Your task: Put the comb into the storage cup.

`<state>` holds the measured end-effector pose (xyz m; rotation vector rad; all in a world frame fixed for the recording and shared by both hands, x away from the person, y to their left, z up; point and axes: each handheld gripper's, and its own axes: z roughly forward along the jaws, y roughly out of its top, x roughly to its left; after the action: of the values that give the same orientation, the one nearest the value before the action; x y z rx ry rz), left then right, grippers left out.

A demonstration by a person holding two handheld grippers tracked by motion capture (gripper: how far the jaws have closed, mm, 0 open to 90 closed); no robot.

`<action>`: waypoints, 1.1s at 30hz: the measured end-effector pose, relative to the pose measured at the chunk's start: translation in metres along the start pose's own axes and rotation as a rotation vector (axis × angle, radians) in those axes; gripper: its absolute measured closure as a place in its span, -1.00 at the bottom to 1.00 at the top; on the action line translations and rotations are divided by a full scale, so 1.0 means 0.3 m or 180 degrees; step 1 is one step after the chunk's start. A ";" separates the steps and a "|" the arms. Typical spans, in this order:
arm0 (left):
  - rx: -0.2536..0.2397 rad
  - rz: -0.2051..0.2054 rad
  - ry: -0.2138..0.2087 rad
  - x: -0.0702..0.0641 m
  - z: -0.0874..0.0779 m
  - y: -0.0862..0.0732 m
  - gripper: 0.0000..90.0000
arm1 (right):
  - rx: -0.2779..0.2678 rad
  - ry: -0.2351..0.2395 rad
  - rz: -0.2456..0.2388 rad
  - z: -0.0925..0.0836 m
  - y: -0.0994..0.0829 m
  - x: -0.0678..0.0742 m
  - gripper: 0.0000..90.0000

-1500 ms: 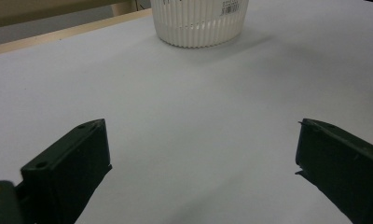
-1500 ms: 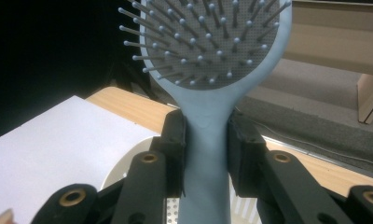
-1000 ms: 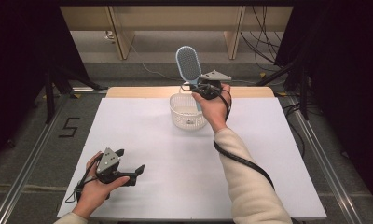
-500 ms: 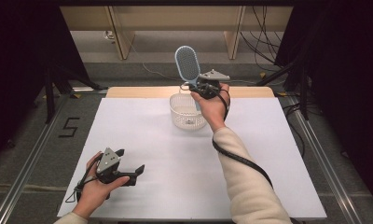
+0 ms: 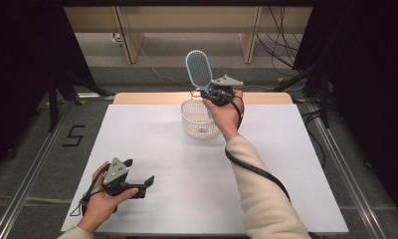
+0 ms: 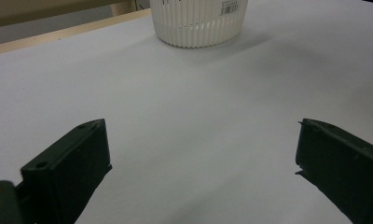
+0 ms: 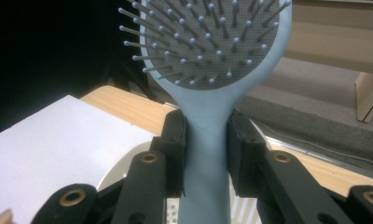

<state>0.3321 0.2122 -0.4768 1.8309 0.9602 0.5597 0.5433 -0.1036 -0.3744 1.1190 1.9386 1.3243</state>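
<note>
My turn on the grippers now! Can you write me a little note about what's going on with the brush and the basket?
Right gripper: shut on the neck of the blue hairbrush, head up, bristles toward you, above the white basket.
Left gripper: open, holding nothing, low over the white table near your edge.
Done: brush is gripped and lifted.
Left: probably lower it into the basket and let go, or carry it away; I can't tell which.

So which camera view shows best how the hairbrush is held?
The right gripper view: the blue hairbrush stands close up, its handle pinched between the right gripper's two black jaws, bristles facing the camera. The high view shows it small and upright above the white basket. The left gripper view gives the basket, not the brush.
</note>
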 end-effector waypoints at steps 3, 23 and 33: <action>0.0002 0.0001 0.0001 0.000 0.000 0.000 -0.95 | 0.0013 0.0001 -0.0009 0.004 -0.002 0.000 0.58; 0.0005 0.0002 -0.0010 -0.002 0.003 -0.001 -0.95 | 0.0019 0.0000 -0.0041 0.024 -0.020 -0.001 0.58; 0.0002 0.0005 -0.0004 -0.004 0.004 0.000 -0.95 | 0.0025 -0.0003 -0.0077 0.027 -0.029 -0.002 0.58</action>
<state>0.3321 0.2106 -0.4773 1.8326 0.9583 0.5593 0.5471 -0.1017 -0.3855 1.0962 1.9523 1.3041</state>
